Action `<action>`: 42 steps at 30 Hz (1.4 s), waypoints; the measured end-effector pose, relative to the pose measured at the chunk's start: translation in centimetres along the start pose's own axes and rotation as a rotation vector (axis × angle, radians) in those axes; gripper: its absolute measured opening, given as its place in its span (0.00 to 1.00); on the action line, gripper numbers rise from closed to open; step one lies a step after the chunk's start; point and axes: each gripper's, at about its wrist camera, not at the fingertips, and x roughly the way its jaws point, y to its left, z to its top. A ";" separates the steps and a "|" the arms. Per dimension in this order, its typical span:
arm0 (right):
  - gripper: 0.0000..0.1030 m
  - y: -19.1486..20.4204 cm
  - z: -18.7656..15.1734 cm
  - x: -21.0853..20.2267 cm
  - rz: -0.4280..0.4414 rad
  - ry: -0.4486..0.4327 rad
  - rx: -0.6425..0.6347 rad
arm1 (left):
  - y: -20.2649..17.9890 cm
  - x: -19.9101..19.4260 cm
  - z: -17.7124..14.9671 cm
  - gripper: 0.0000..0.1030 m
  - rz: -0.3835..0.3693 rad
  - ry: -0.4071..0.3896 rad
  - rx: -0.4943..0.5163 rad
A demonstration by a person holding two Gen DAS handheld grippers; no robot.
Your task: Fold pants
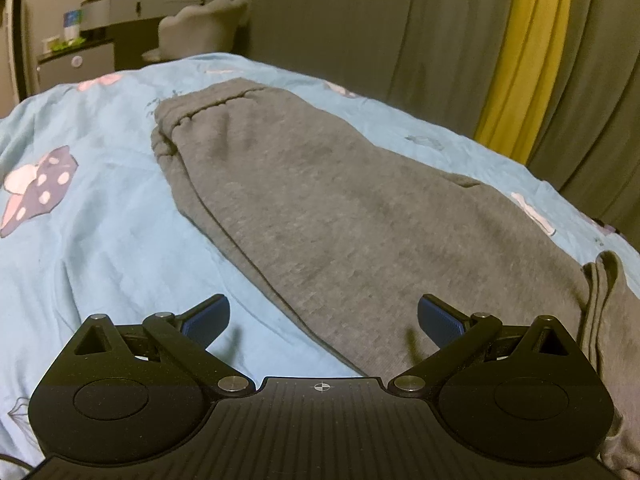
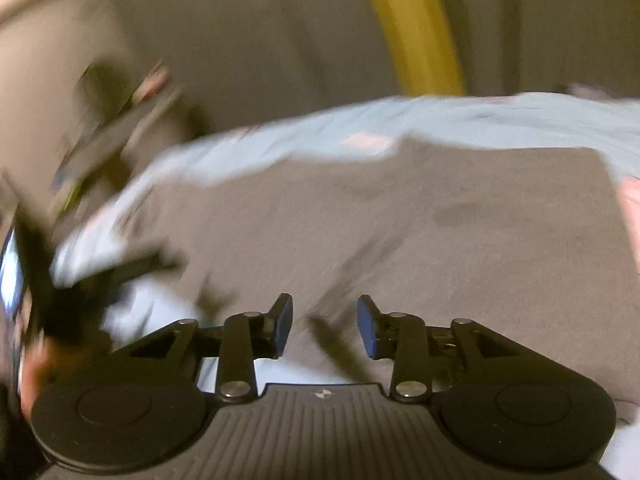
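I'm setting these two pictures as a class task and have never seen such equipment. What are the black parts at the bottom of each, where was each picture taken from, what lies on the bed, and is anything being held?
No robot is here: a person holds a two-fingered gripper in each hand, and a wide-angle camera on each looks forward along its fingers. That is why black jaws with blue pads fill the bottom of both pictures.

The sharp picture comes from the left gripper. Its jaws stand wide apart and hold nothing. Ahead lie grey pants, for folding, stretched across a light blue patterned bedsheet. Grey and yellow curtains hang behind, with a dresser far left.

The blurred picture comes from the right gripper. Its jaws are partly open above the same pants, with nothing between the pads. The blur hides finer detail.
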 end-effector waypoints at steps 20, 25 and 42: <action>0.33 -5.7 -1.5 -0.9 -0.395 0.077 -0.014 | -2.0 0.9 -0.6 1.00 0.022 0.027 0.114; 0.40 -7.0 -0.5 -3.8 -0.362 -0.099 0.134 | -2.4 0.6 -0.9 1.00 0.029 0.016 0.143; 0.92 -9.2 -0.7 0.7 -0.534 0.076 0.085 | -6.7 -2.3 -2.3 1.00 -0.047 -0.071 0.417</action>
